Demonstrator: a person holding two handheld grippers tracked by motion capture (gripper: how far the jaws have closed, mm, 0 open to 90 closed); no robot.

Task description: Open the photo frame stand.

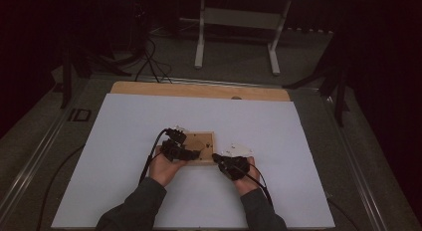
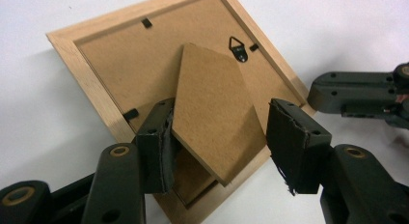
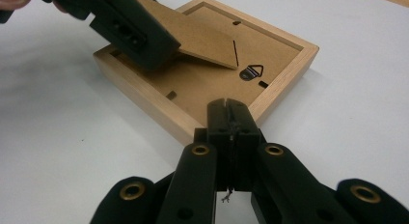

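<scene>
A light wooden picture frame (image 1: 204,141) lies face down on the white sheet, its brown backing board (image 2: 125,60) up. The cardboard stand flap (image 2: 212,103) is tilted up off the backing. My left gripper (image 2: 222,127) is open and straddles that flap. Its left pad (image 2: 166,137) touches the flap's edge and the right pad (image 2: 284,137) stands a little apart from it. My right gripper (image 3: 229,110) is shut with nothing in it, and its tips rest against the frame's near rim (image 3: 159,108). A small metal hanger (image 3: 252,72) sits near the flap's hinge.
The white sheet (image 1: 124,141) covers a wooden tabletop (image 1: 199,90) with bare room on all sides of the frame. Small black turn clips (image 2: 146,22) hold the backing. Behind the table stand a white desk frame (image 1: 236,22) and floor cables (image 1: 149,61).
</scene>
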